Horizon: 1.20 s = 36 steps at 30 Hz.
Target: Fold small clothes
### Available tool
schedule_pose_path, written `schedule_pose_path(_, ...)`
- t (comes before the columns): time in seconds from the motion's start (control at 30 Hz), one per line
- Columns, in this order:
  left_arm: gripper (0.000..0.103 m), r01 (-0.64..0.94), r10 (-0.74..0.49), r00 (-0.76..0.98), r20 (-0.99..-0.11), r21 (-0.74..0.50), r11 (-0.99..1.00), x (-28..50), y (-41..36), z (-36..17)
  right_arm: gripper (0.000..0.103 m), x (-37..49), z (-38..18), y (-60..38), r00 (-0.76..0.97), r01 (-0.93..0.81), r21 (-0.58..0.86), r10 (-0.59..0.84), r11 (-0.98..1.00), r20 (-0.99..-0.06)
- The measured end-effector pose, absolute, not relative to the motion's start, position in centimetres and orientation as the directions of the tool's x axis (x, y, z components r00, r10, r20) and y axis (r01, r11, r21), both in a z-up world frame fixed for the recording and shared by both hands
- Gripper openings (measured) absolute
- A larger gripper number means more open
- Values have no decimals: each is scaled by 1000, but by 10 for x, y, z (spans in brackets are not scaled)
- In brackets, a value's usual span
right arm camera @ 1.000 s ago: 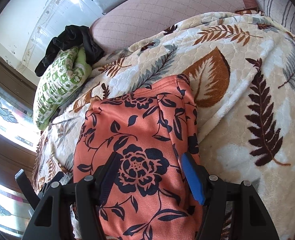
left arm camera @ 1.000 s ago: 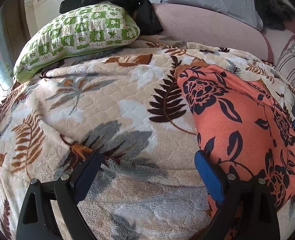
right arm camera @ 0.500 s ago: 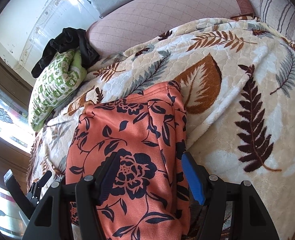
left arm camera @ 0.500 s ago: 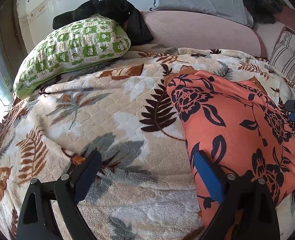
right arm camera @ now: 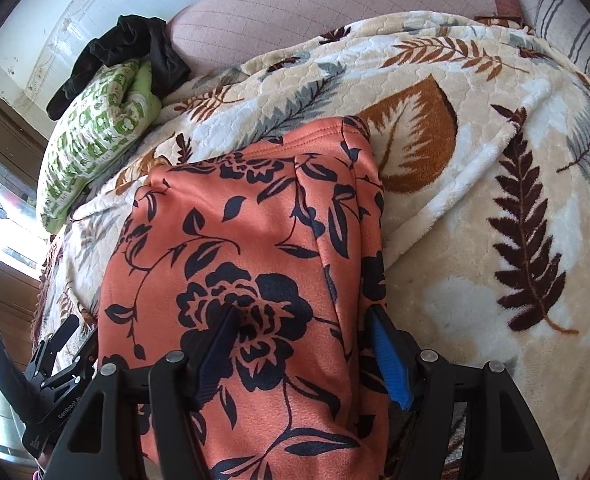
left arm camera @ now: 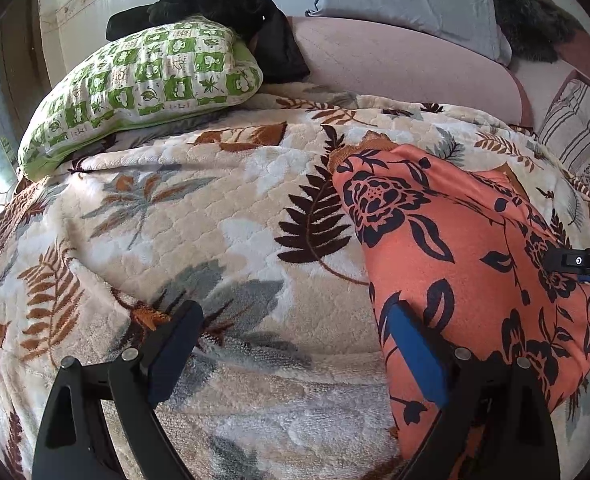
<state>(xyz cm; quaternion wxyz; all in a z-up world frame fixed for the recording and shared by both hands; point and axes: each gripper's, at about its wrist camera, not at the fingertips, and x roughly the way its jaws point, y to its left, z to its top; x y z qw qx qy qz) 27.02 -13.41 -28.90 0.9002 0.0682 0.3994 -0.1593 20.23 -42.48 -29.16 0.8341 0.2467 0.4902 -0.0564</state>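
The orange floral garment lies on my leaf-print blanket; my left gripper and right gripper both gape apart above it.

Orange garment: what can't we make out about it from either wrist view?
- Near edge of the garment: right wrist view, hidden behind the right gripper and cut by the frame's bottom.
- What kind of garment: neither view shows its whole outline.
- Its right corner: left wrist view, hidden behind the left gripper fingers.
- Its layers: only folds at the right edge show.
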Motion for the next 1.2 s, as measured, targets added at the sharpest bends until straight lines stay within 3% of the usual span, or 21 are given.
schedule_pose_path(0.13,94,360,-344,609,-714,-138,923,274,-128,-275,69,201,-282,-418,536,329,275,61,903,-842)
schedule_pose_path(0.3,94,436,-413,620,-667,-145,888,268,-141,-262,69,199,-266,-406,589,276,228,23,934,-807)
schedule_pose_path(0.57,94,498,-375,631,-679,-16,867,254,-163,-270,69,198,-263,-406,599,263,231,29,937,-800)
schedule_pose_path(0.87,94,488,-358,628,-691,-9,873,257,-166,-275,69,201,-271,-408,598,272,272,59,923,-799)
schedule_pose_path(1.03,98,468,-305,616,-727,26,883,264,-170,-289,68,214,-299,-408,507,311,267,79,912,-858)
schedule_pose_path(1.2,102,451,-291,625,-724,31,892,264,-170,-288,69,220,-273,-422,570,338,272,34,901,-821)
